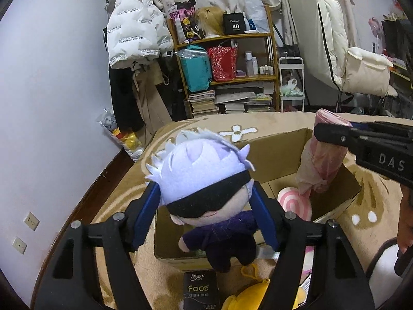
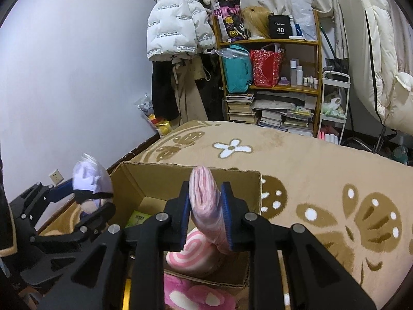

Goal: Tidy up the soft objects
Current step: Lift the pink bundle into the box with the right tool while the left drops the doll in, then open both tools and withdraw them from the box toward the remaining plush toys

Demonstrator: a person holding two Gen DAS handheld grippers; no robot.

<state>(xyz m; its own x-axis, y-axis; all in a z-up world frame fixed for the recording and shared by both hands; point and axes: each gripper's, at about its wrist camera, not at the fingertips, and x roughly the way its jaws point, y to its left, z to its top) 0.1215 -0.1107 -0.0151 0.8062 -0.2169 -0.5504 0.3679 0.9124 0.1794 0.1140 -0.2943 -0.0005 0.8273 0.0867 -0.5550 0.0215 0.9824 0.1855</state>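
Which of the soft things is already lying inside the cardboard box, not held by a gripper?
The pink-and-white swirl cushion lies on the box floor. The white-haired doll is in the left gripper, and the pink roll in the right gripper.

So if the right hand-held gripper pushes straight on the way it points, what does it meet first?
Probably the far wall of the cardboard box, just beyond the pink roll that the right hand-held gripper holds; depth is hard to judge.
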